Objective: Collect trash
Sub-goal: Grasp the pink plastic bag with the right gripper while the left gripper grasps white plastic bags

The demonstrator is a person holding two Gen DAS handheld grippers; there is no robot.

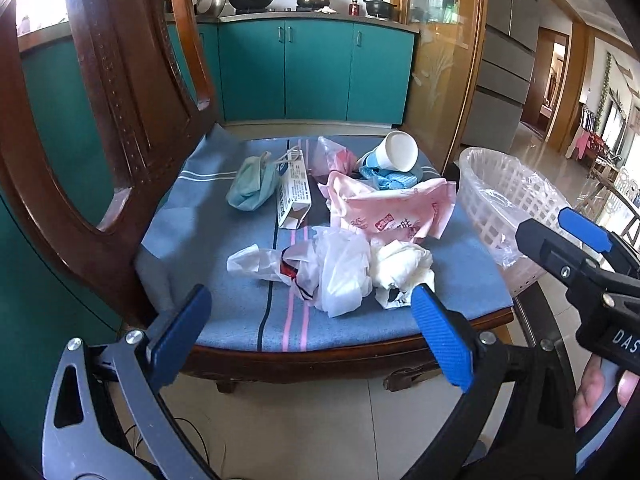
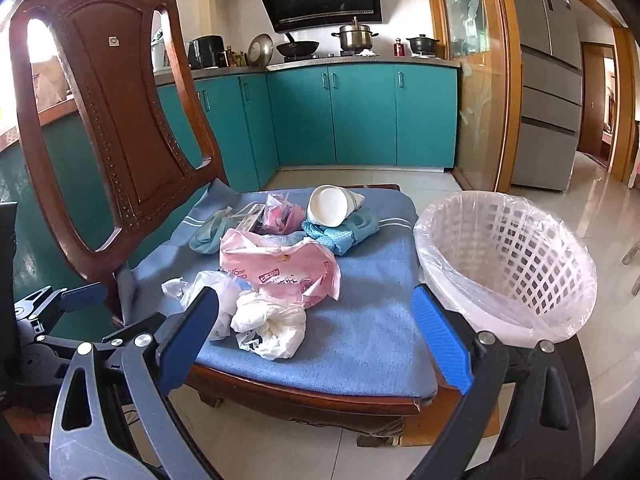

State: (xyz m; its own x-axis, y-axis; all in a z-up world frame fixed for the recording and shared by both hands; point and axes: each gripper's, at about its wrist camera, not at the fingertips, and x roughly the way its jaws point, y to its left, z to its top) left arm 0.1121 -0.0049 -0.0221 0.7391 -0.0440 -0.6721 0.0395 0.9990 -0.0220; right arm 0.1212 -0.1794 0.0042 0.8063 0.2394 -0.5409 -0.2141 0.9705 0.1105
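Trash lies on the blue cushion [image 1: 224, 256] of a wooden chair: a white plastic bag [image 1: 336, 272], a crumpled white tissue wad [image 1: 404, 266], a pink wrapper [image 1: 396, 208], a small carton [image 1: 294, 192], a green mask [image 1: 252, 184], a tipped paper cup [image 1: 394, 152]. A white lattice bin [image 2: 508, 256] with a clear liner stands right of the chair. My left gripper [image 1: 312, 328] is open and empty before the cushion's front edge. My right gripper [image 2: 316, 328] is open and empty, near the tissue wad [image 2: 272, 320] and the pink wrapper [image 2: 284, 268].
The chair's tall wooden back [image 2: 116, 120] rises on the left. Teal kitchen cabinets [image 2: 360, 112] stand behind, with pots on the counter. A grey fridge [image 2: 548, 80] is at the right. The floor is pale tile [image 2: 592, 208]. The right gripper's body [image 1: 580, 272] shows in the left wrist view.
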